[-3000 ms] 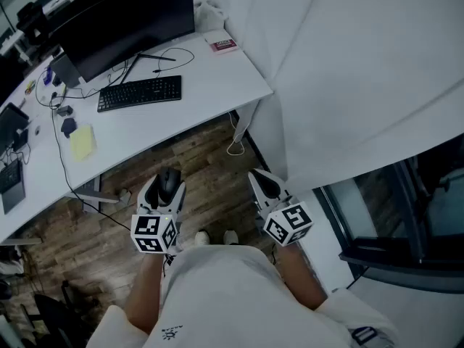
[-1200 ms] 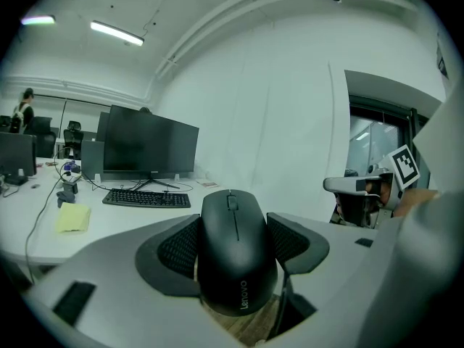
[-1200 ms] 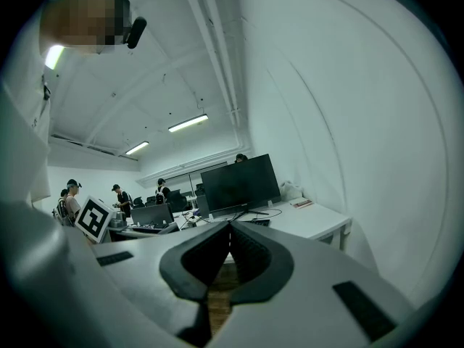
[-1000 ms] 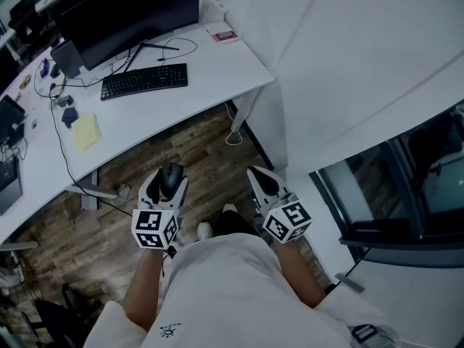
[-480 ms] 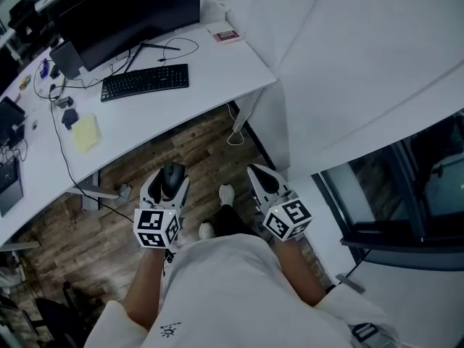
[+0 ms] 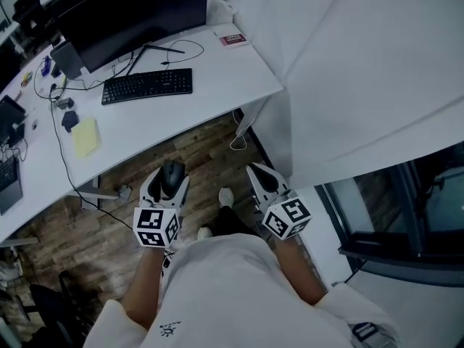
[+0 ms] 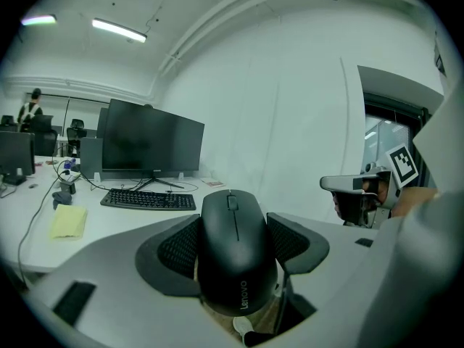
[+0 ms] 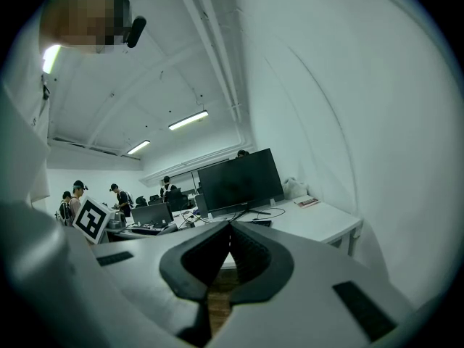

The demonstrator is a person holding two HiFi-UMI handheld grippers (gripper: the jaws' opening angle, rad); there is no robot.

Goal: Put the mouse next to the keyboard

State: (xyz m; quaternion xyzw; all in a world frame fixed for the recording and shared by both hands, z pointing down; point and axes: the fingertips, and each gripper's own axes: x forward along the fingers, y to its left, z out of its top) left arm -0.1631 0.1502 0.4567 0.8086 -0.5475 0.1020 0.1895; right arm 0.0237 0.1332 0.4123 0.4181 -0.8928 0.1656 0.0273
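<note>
A black Lenovo mouse [image 7: 235, 256] sits clamped between the pads of my left gripper [image 6: 165, 180], held over the wooden floor well short of the desk. The mouse [image 6: 172, 177] shows as a dark oval between the white jaws in the head view. My right gripper [image 6: 262, 180] is beside it, jaws touching at the tips, with nothing in them [image 8: 230, 227]. The black keyboard [image 6: 148, 85] lies on the white desk [image 6: 210, 85] in front of a dark monitor [image 6: 123, 9]; it also shows far off in the left gripper view, keyboard [image 7: 148, 199].
A yellow sticky pad [image 6: 85, 136], cables [image 6: 58, 133] and small gadgets lie left of the keyboard. A red-and-white packet [image 6: 232, 39] sits at the desk's far right corner. A white curtain wall [image 6: 362, 71] runs along the right. The person's feet [image 6: 225, 196] are on the floor.
The view has shifted slightly, so the desk sits a little lower and nearer in frame. Both grippers keep their pose, the mouse still in the left one.
</note>
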